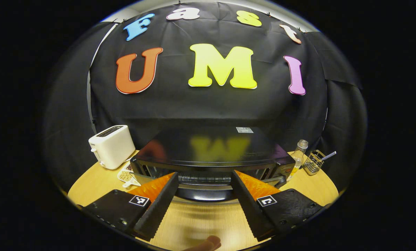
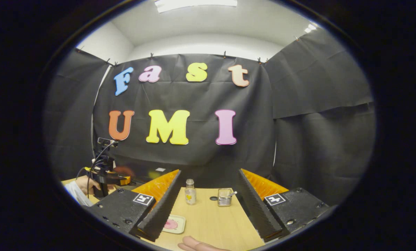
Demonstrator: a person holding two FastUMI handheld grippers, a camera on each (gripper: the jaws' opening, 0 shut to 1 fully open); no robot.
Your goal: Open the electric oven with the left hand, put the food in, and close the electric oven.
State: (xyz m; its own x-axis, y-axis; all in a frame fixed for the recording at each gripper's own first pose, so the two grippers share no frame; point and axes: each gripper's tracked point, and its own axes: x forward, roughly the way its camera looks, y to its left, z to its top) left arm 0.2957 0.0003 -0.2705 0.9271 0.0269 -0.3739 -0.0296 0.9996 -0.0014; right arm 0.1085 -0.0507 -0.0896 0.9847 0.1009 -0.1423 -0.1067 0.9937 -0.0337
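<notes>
The black electric oven [image 1: 208,146] stands straight ahead in the left gripper view, with a glossy top. My left gripper [image 1: 204,174] is open right at the oven's front, its fingers flanking the curved door handle [image 1: 204,193]. Rack bars [image 1: 204,180] show above the handle; I cannot tell whether the door is ajar. In the right gripper view my right gripper [image 2: 208,172] is open and holds nothing, raised above the table. Below it a small cream plate with pink food [image 2: 173,224] lies on the wood, partly behind the left finger. The left gripper [image 2: 122,180] and a hand show far left.
A white toaster [image 1: 112,146] and a small dish of beans [image 1: 126,176] sit left of the oven. A glass bottle [image 1: 298,157] and a wire holder [image 1: 314,162] stand to its right. The round wooden table [image 1: 194,223] stretches in front.
</notes>
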